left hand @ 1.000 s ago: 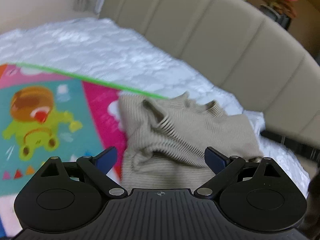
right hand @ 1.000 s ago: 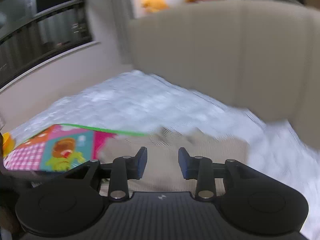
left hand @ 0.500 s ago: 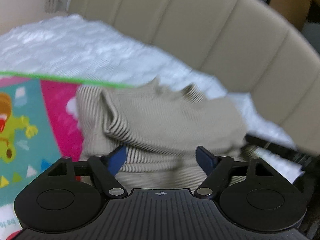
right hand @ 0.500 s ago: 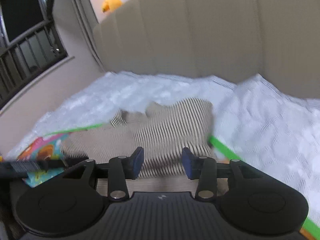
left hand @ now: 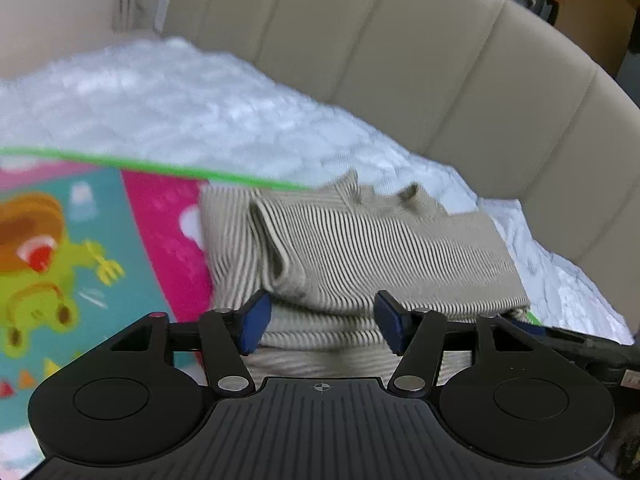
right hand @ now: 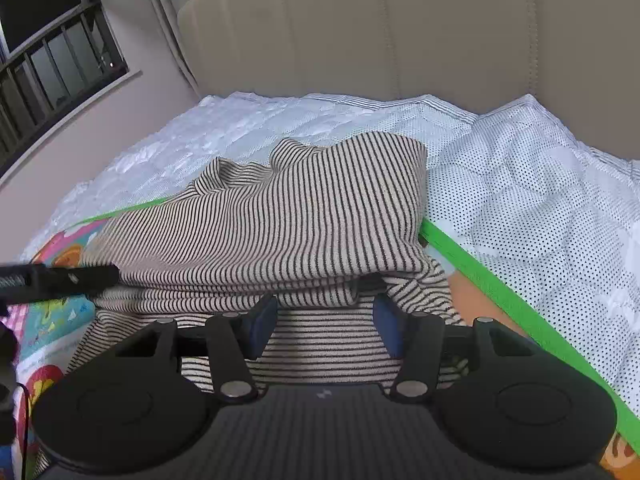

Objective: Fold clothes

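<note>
- Folding the striped sweater [right hand: 280, 216] is my step now; it lies in a stack of layers on the cartoon play mat [left hand: 80, 248], which is spread over the white quilted bed [left hand: 180, 112], with the collar at 12 o'clock toward the beige headboard [right hand: 400, 32].
- My left gripper [left hand: 320, 322] has its fingers apart, hanging over the near hem with no cloth clamped; I judge it should drop onto the lowest layer at 6 o'clock before pinching.
- My right gripper [right hand: 326, 328] is opening, its fingers [right hand: 262, 326] set either side of the striped hem; nothing looks pinched between them.
- To do this well, I would catch all the loose layers at once, or the fold will slide.
- Both grips should sit level with each other, left at 9 o'clock and right at 3 o'clock of the hem.
- The loose flap at 3 o'clock near the mat's green border [right hand: 480, 276] looks likely to trail; I would tuck it first.
- Blur hides the left edge's exact layering.
</note>
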`<state>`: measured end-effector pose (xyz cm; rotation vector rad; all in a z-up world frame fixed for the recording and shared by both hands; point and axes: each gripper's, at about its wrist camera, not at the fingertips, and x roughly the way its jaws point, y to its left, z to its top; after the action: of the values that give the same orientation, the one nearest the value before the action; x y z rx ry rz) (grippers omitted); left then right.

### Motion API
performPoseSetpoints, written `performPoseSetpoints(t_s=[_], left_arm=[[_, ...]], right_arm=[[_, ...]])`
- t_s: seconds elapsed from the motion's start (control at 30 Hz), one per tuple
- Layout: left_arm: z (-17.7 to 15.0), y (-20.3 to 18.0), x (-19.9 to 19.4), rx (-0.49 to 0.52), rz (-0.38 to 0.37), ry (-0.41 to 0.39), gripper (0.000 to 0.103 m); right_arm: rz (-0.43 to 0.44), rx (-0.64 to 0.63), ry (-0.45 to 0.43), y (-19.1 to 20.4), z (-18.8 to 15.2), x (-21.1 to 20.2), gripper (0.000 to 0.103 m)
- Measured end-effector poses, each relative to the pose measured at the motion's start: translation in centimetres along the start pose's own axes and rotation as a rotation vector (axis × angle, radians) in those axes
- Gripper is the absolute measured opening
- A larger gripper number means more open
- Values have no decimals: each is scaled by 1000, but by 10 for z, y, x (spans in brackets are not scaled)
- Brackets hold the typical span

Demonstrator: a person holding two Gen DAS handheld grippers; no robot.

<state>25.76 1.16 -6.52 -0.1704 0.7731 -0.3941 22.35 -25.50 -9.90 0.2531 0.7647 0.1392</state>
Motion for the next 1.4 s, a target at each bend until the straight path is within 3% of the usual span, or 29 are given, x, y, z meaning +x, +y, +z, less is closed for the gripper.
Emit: performPoseSetpoints(t_s=[0.07,0.2,0.4,0.53,0.67,0.73,0.93,1.03,1.1,1.2,1.27,1.33,1.4], left_arm=[[5,-4,-12,9,2,-48,79],[10,-3,-18,-35,-103,-82,81],[-8,11,14,-82,-47,36,77],[-8,7,15,-43,-20,46,77],[-3,4,3,-38,-4,0,77],[1,3,-6,-42,-3,-34,80],[6,9,-15,-134,-140,-92,82],[-5,7,5,-98,-72,1,81],[-10,9,13,-91,-38,41,74],[-9,7,11,-65,-16,33,74],[-7,5,7,-42,17,11,74],[-6,6,1,-32,55,-14,78],[-2,8,-6,-46,72,-46,78]], right_arm=[[4,8,-1,-1,1,0,54],[-12,10,-10,0,3,-7,54],[-84,-69,-139,18,9,-28,54],[-105,-131,-220,27,6,-33,54],[-96,-39,-97,7,4,-15,55],[-91,-23,-82,2,5,-15,55],[-121,-79,-74,9,5,-15,55],[-125,-83,-76,11,5,-17,55],[-133,-56,-91,8,8,-21,55],[-160,-38,-176,6,14,-36,55],[-133,-43,-223,7,15,-44,55],[-78,-45,-236,8,16,-46,55],[-58,-74,-171,12,12,-35,55]])
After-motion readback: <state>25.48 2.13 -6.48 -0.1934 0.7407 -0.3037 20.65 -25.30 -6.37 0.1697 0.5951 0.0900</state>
